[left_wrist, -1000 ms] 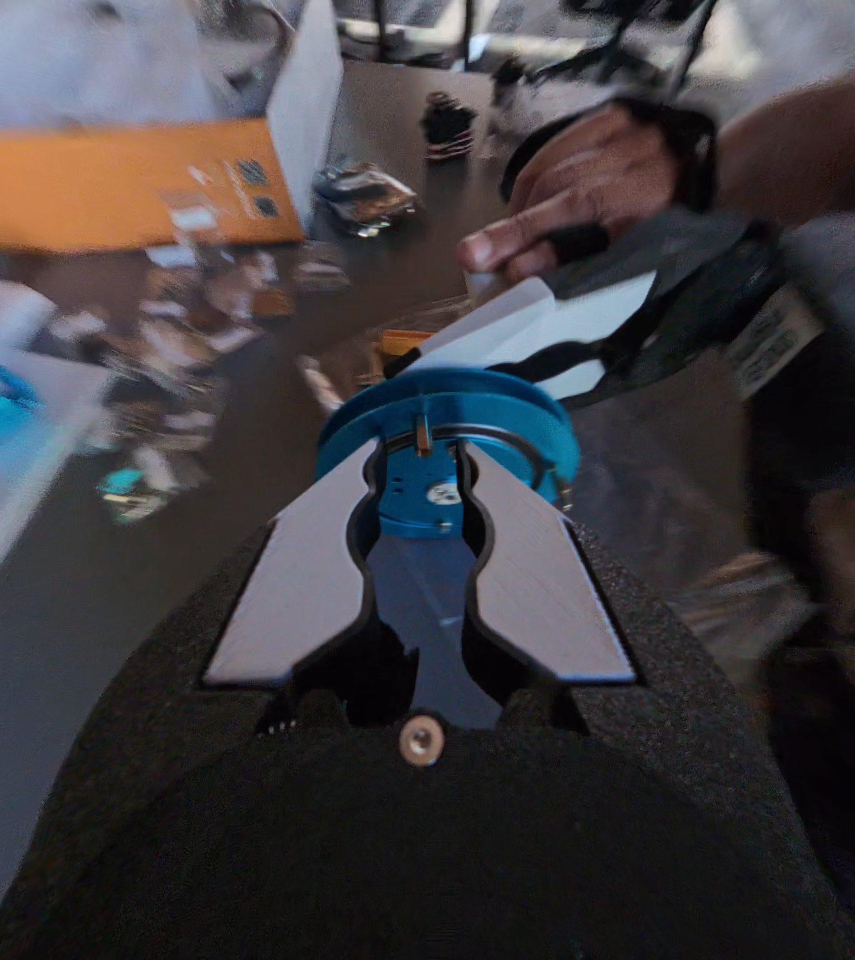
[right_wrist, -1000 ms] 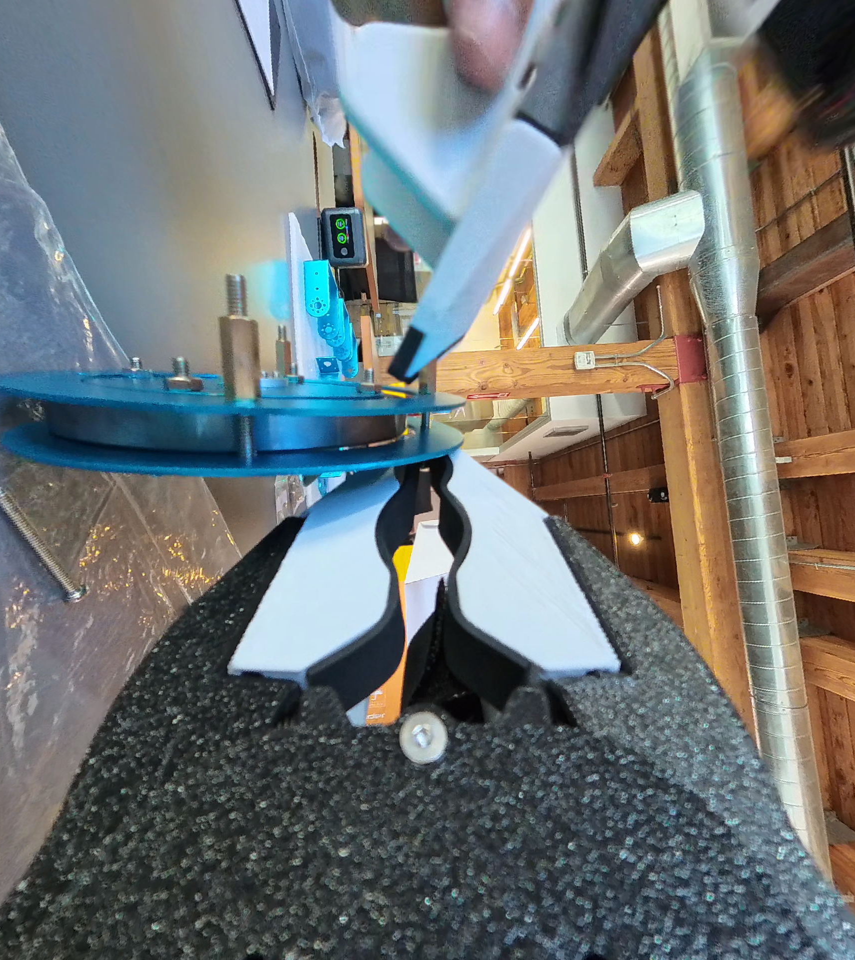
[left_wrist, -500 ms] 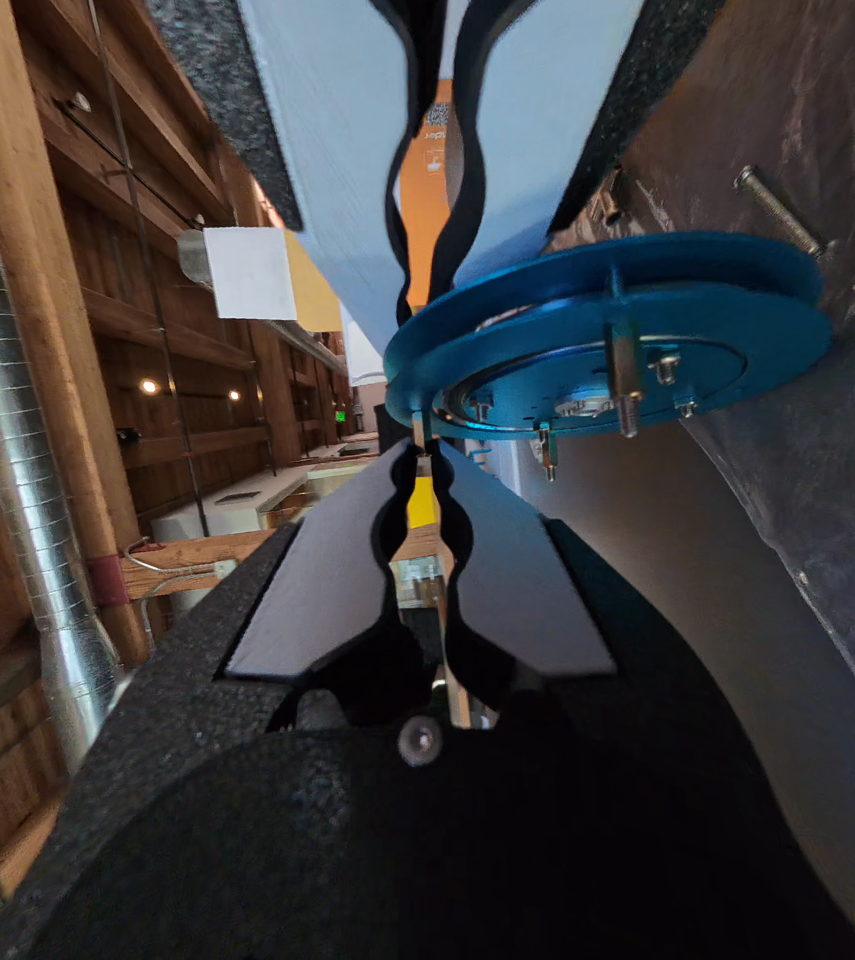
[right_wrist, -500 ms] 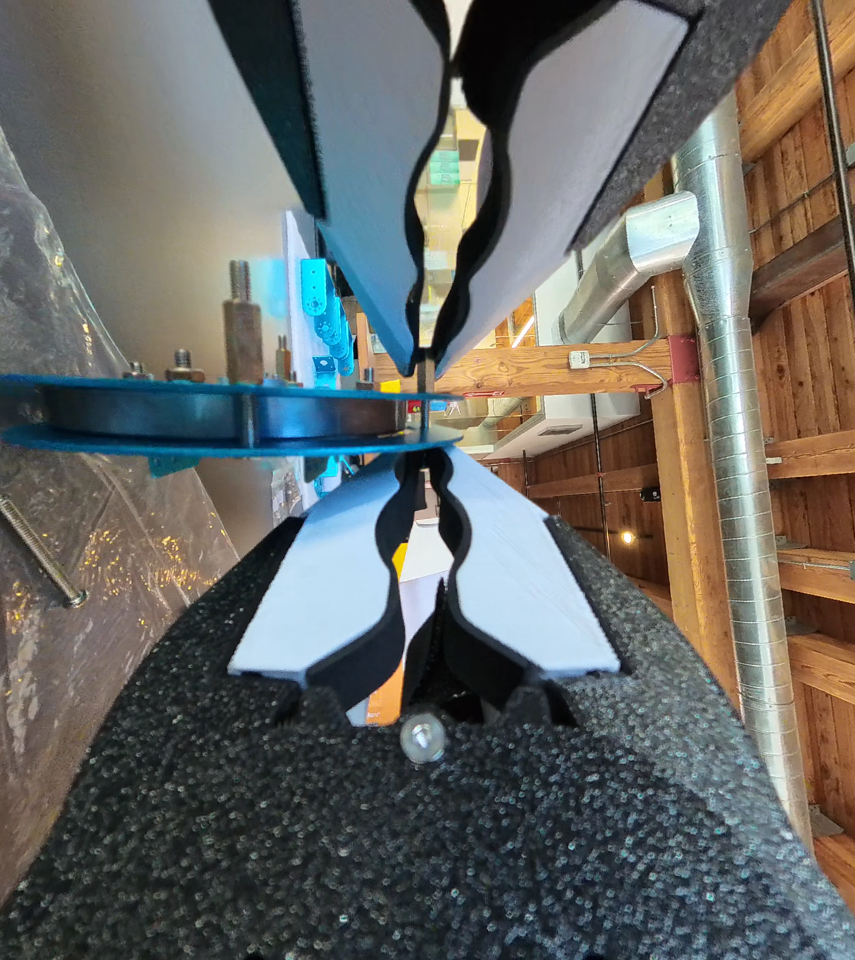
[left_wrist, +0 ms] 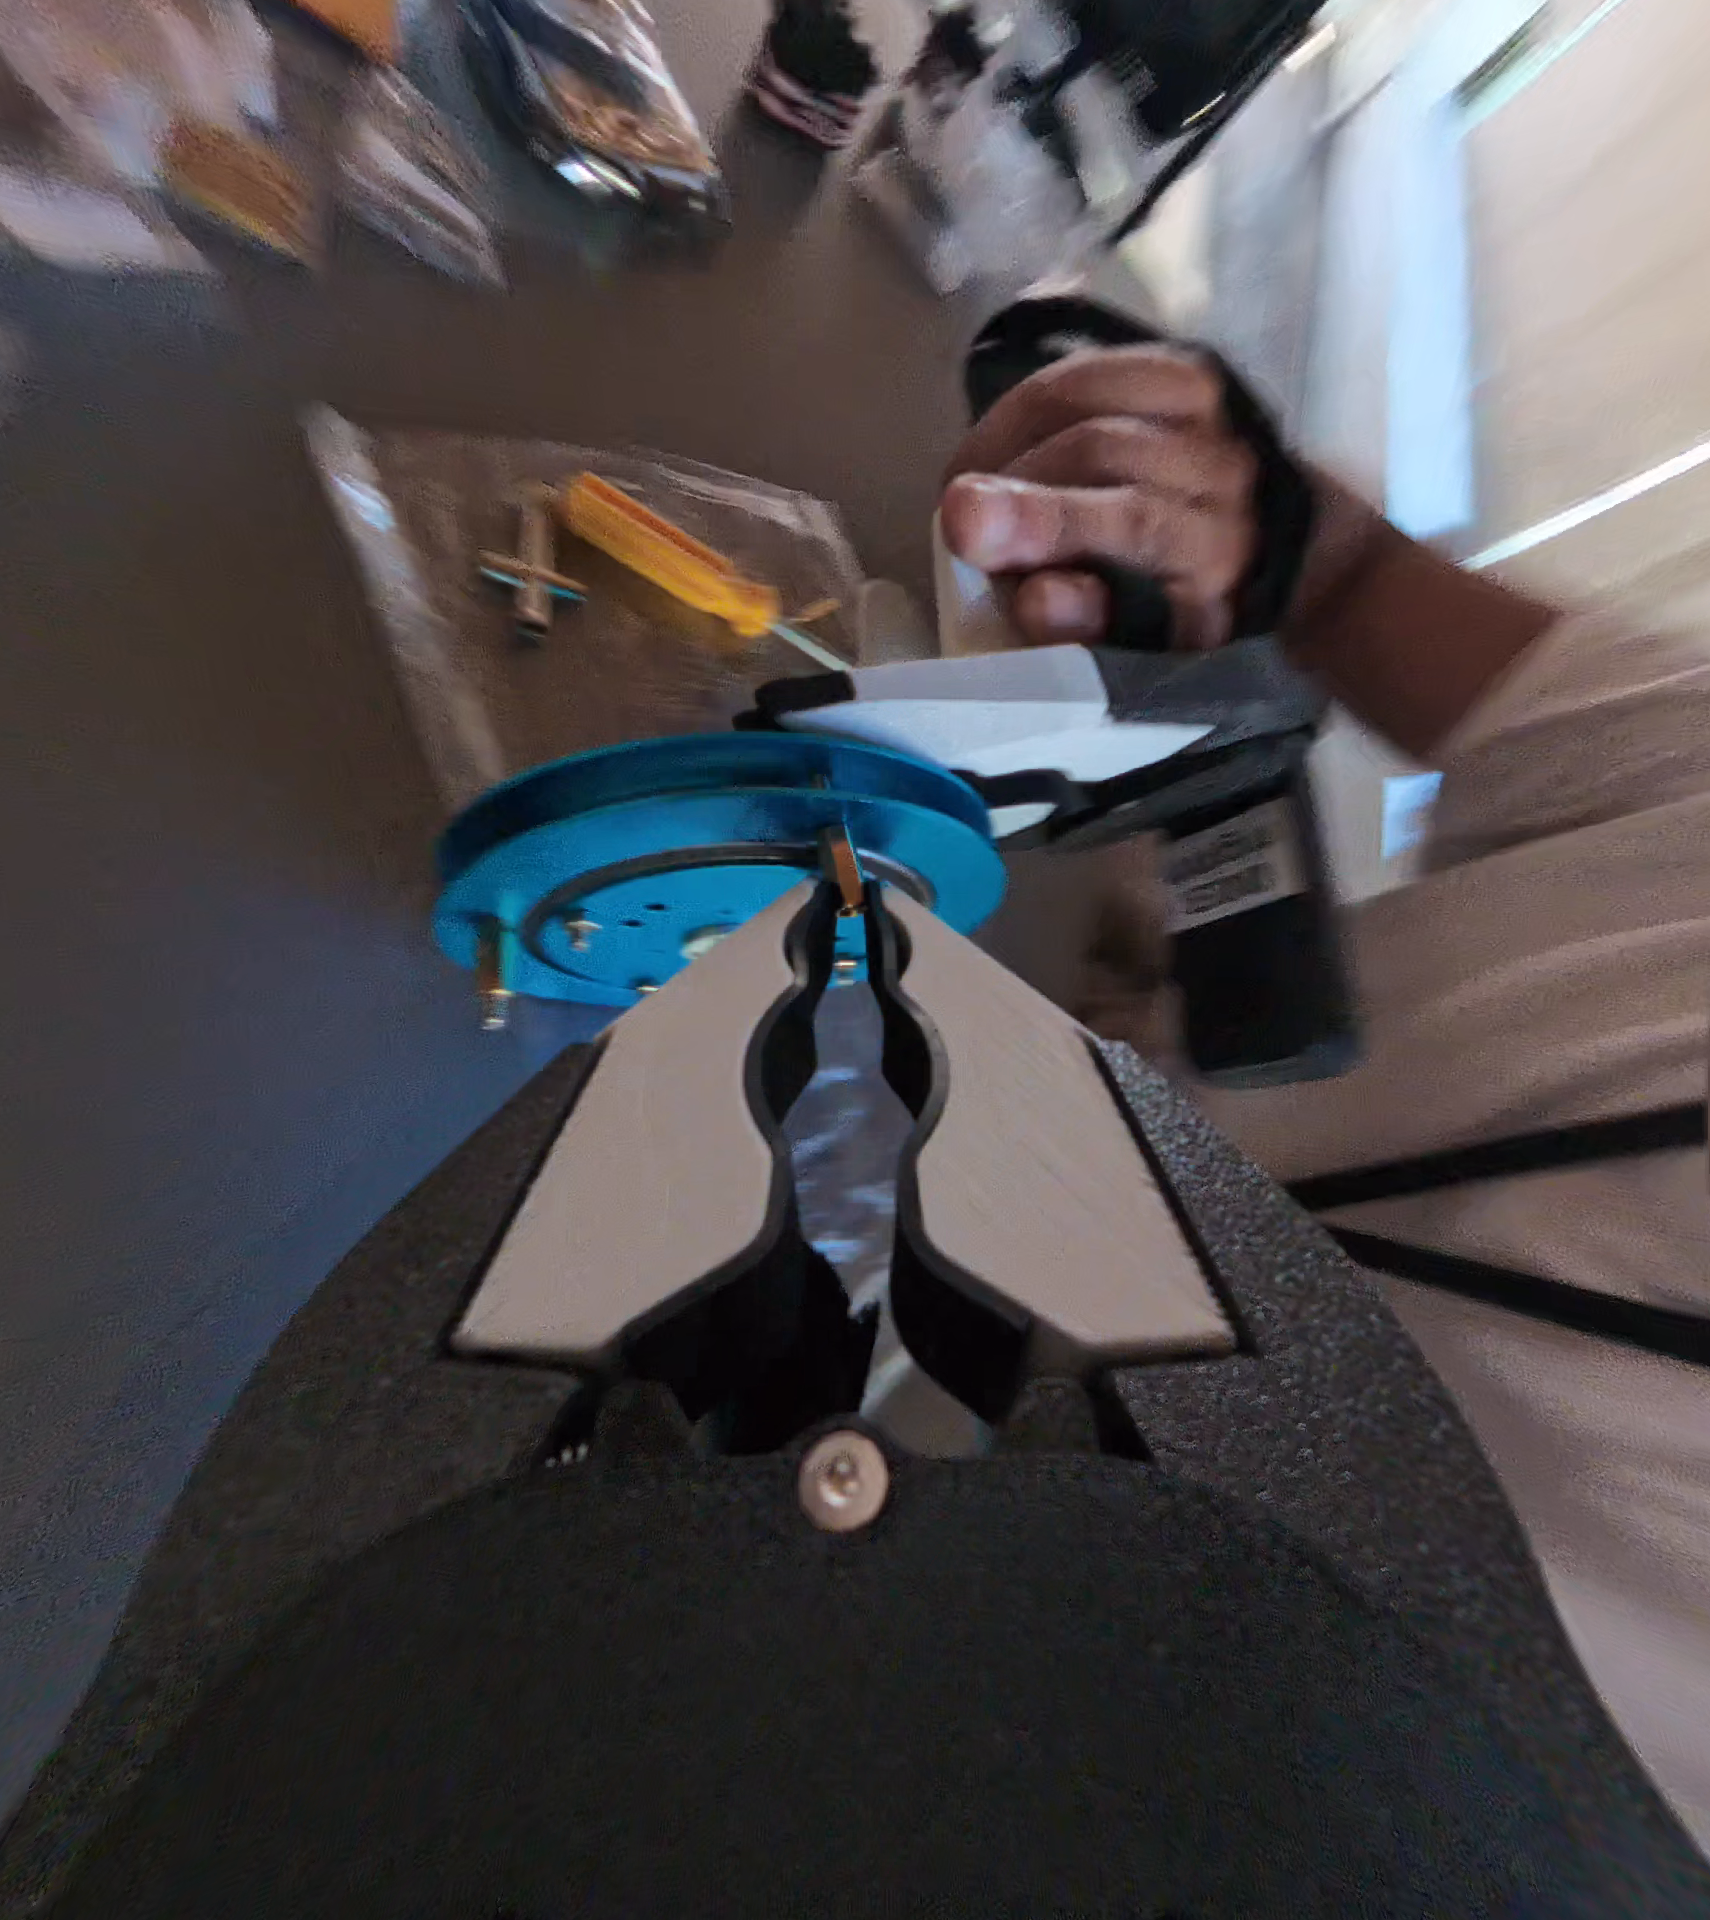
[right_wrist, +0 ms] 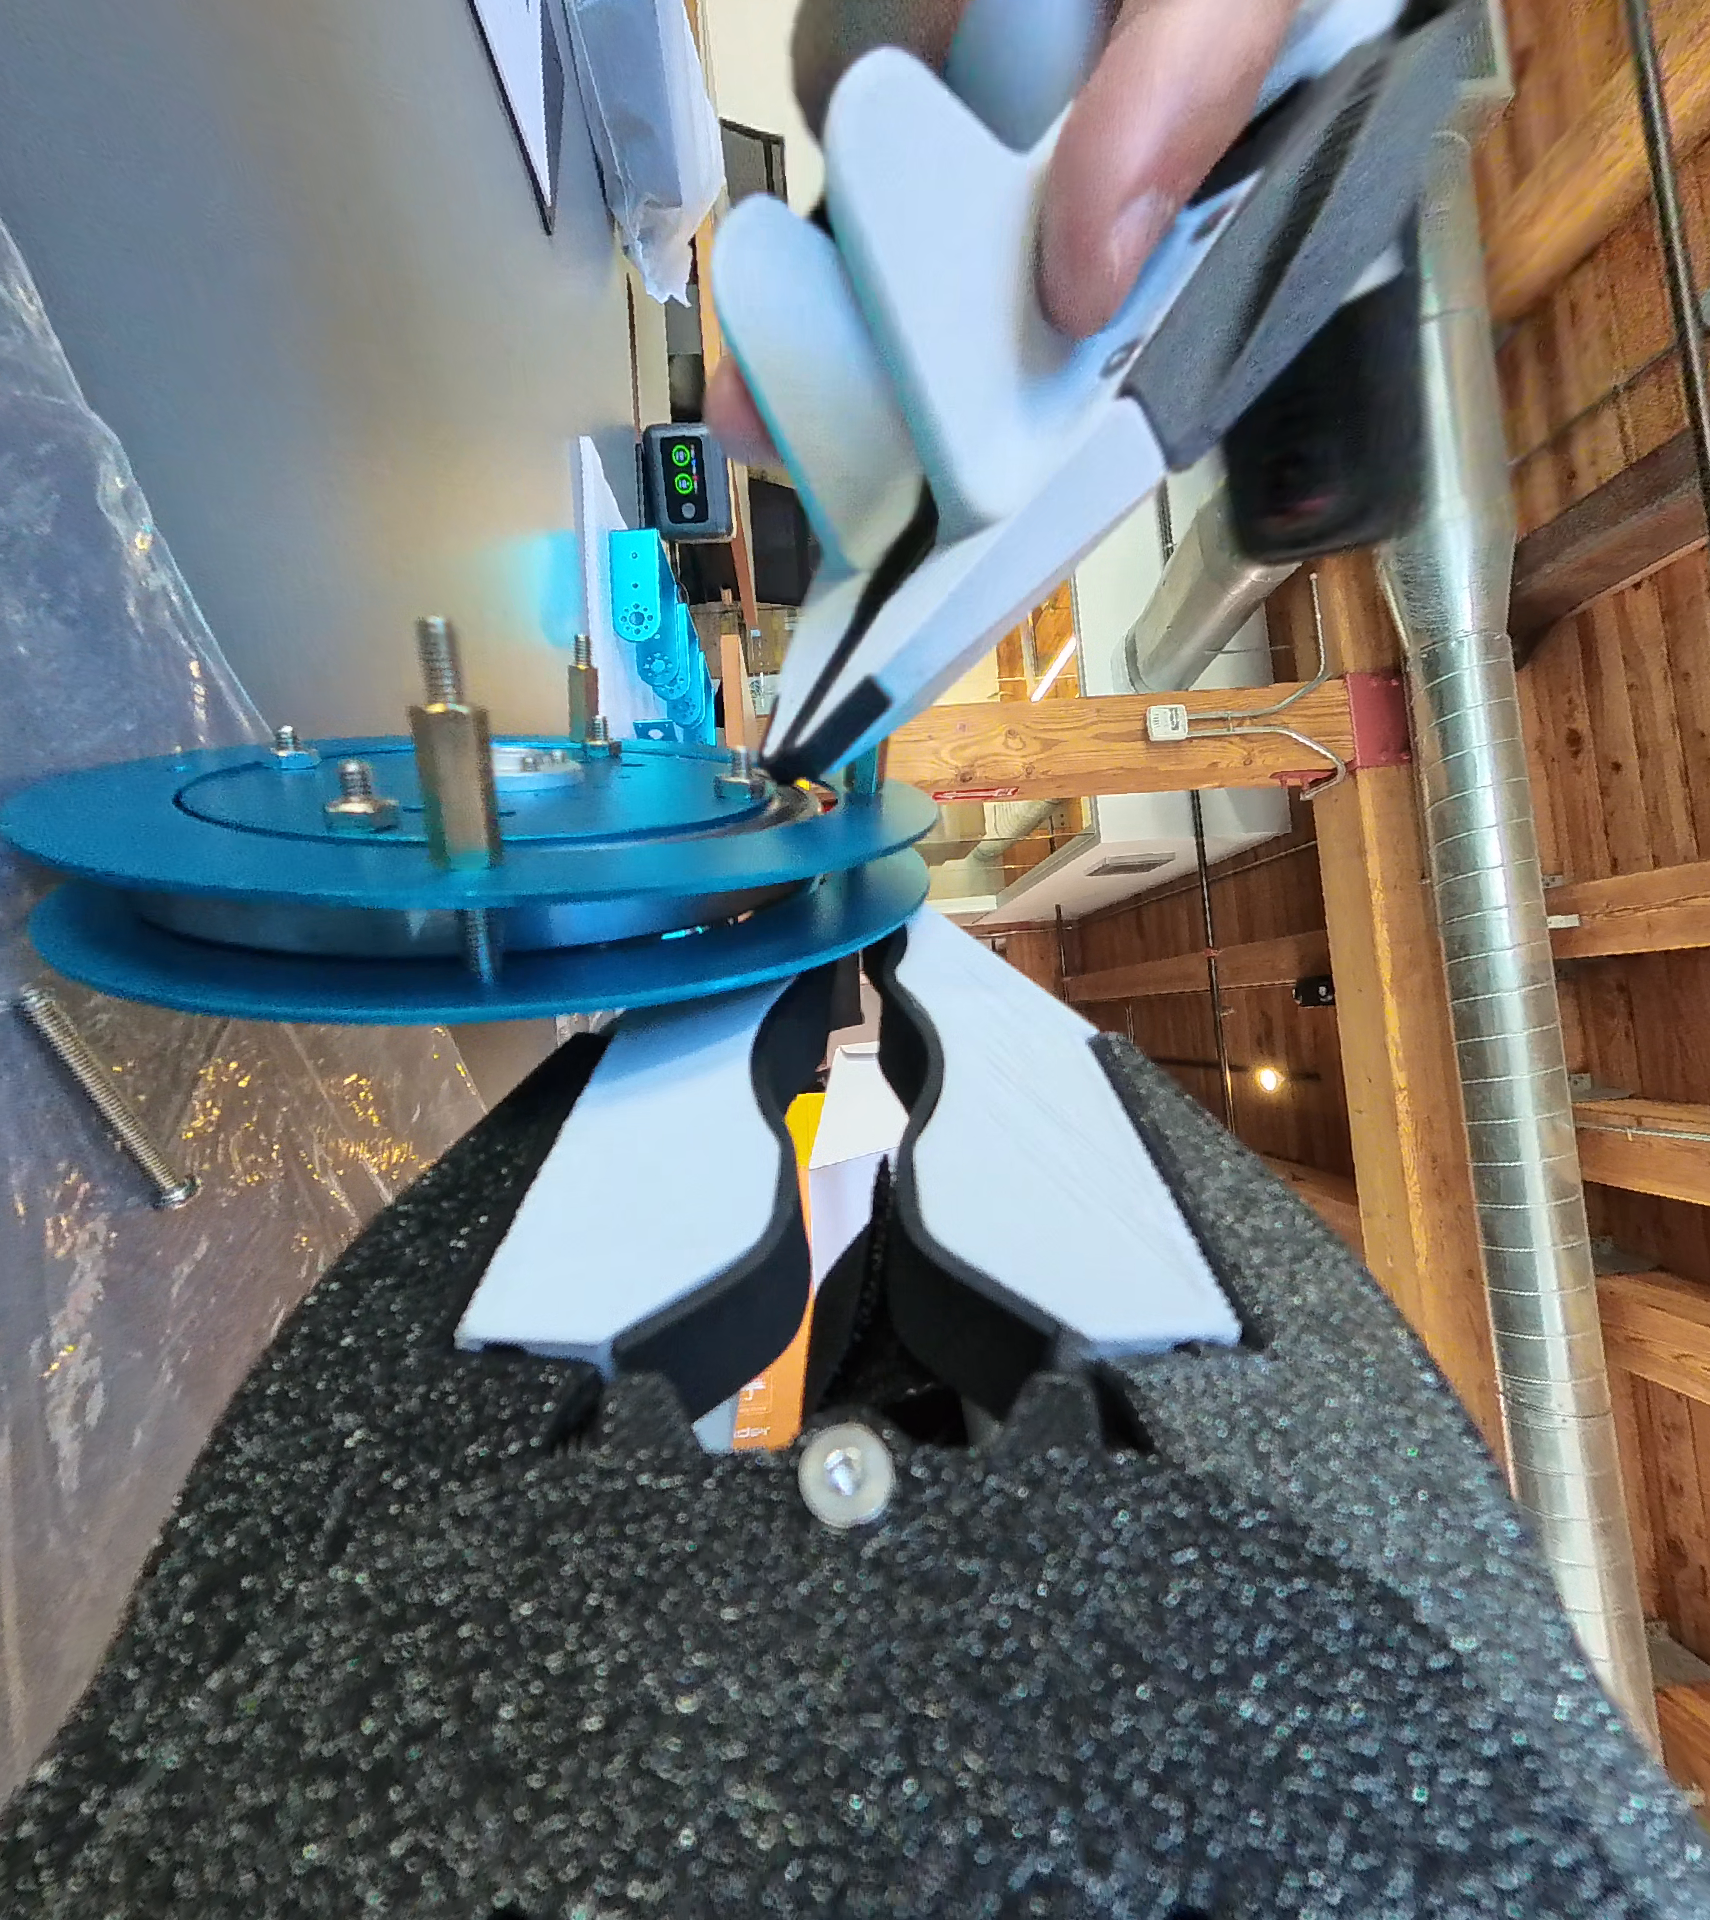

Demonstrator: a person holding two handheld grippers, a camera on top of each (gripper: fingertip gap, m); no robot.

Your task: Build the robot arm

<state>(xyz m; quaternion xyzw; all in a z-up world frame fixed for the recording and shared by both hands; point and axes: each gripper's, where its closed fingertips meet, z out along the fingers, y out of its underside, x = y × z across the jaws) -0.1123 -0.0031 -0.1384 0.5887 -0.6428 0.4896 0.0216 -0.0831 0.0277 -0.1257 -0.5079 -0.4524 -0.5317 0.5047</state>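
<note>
A blue double-disc assembly [left_wrist: 622,883] with brass standoffs and screws is held between both grippers, above a clear plastic bag [left_wrist: 685,499]. My left gripper [left_wrist: 846,904] is shut on a brass standoff [left_wrist: 838,868] near the disc's rim. In the right wrist view it comes down from above [right_wrist: 794,764] onto the top plate [right_wrist: 259,831]. My right gripper [right_wrist: 872,940] is shut at the rim of the lower plate. It shows in the left wrist view [left_wrist: 778,712] behind the disc, held by a hand [left_wrist: 1111,488]. A taller standoff [right_wrist: 451,769] stands free on the plate.
An orange-handled screwdriver [left_wrist: 664,566] and a small cross-shaped tool [left_wrist: 531,577] lie on the plastic bag behind the disc. A long loose screw [right_wrist: 103,1091] lies on the bag [right_wrist: 51,1039] beside the disc. Blurred bags and parts crowd the table's far side [left_wrist: 581,125].
The left gripper has swung around the standoff: it pointed along the table, then straight opposite the right gripper, and now looks across the table again. The right gripper has kept its hold; the disc tilted slightly.
</note>
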